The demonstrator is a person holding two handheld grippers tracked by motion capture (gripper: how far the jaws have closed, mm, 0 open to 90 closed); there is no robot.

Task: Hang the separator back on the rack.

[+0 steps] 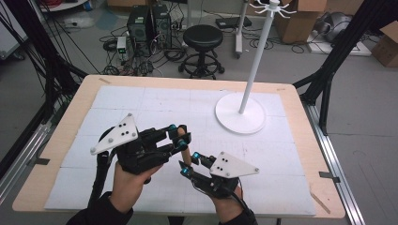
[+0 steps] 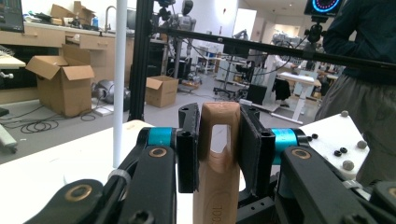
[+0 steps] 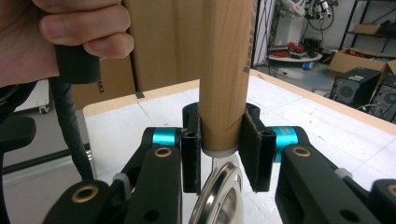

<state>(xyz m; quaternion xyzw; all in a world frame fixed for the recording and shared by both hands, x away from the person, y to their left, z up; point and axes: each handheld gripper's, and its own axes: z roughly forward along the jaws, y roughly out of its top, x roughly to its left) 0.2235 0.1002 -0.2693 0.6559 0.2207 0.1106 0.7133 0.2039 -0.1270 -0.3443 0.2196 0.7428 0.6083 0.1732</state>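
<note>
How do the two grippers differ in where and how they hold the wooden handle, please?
The left gripper clamps the slotted end of the wooden handle, while the right gripper clamps the opposite end, just above the metal ring. In the high view the left one sits farther up the table, the right one nearer the person. Both are shut on the same handle.
</note>
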